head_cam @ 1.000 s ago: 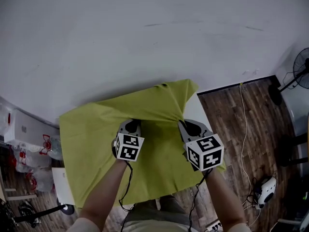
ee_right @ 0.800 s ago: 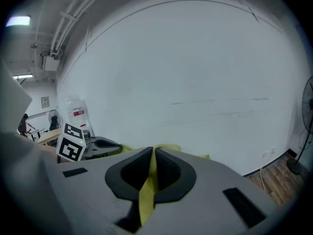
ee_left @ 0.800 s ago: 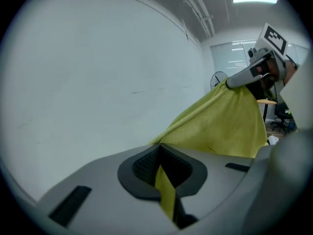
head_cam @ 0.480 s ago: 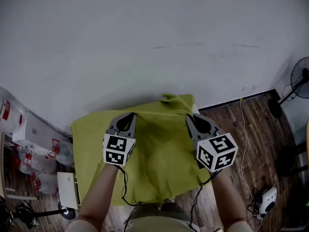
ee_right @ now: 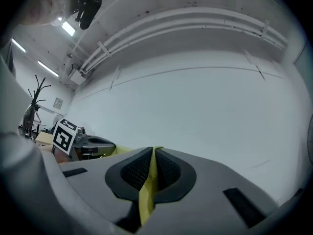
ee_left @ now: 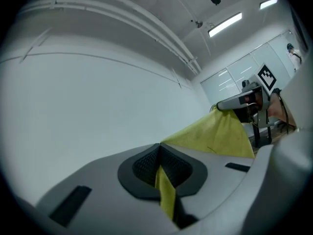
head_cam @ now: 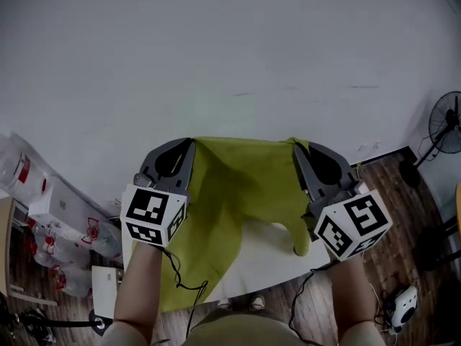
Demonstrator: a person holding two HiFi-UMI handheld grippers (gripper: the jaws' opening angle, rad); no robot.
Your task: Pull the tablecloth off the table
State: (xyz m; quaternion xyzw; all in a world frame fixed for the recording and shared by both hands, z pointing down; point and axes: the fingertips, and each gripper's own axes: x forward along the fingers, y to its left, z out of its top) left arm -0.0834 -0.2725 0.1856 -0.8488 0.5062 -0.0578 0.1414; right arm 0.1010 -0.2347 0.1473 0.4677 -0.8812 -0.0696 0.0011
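Note:
The yellow-green tablecloth (head_cam: pixel 238 186) hangs stretched between my two raised grippers, in front of the white wall. Its lower part drapes down over the left side of the white table (head_cam: pixel 266 262), and a fold dangles at the right. My left gripper (head_cam: pixel 187 145) is shut on the cloth's upper left edge, and a yellow strip (ee_left: pixel 165 192) shows pinched between its dark pads. My right gripper (head_cam: pixel 297 148) is shut on the upper right edge, where the cloth (ee_right: pixel 146 185) is squeezed between its pads. From the left gripper view the cloth (ee_left: pixel 220 136) runs across to the right gripper (ee_left: pixel 239 102).
A standing fan (head_cam: pixel 445 125) is at the right on the wooden floor (head_cam: pixel 403 215). A white device (head_cam: pixel 405 305) with a cable lies on the floor at lower right. Plastic bags and boxes (head_cam: pixel 50 215) are piled at the left.
Both grippers have risen and spread apart with the cloth in them. The cloth has lifted off most of the table, baring the white top.

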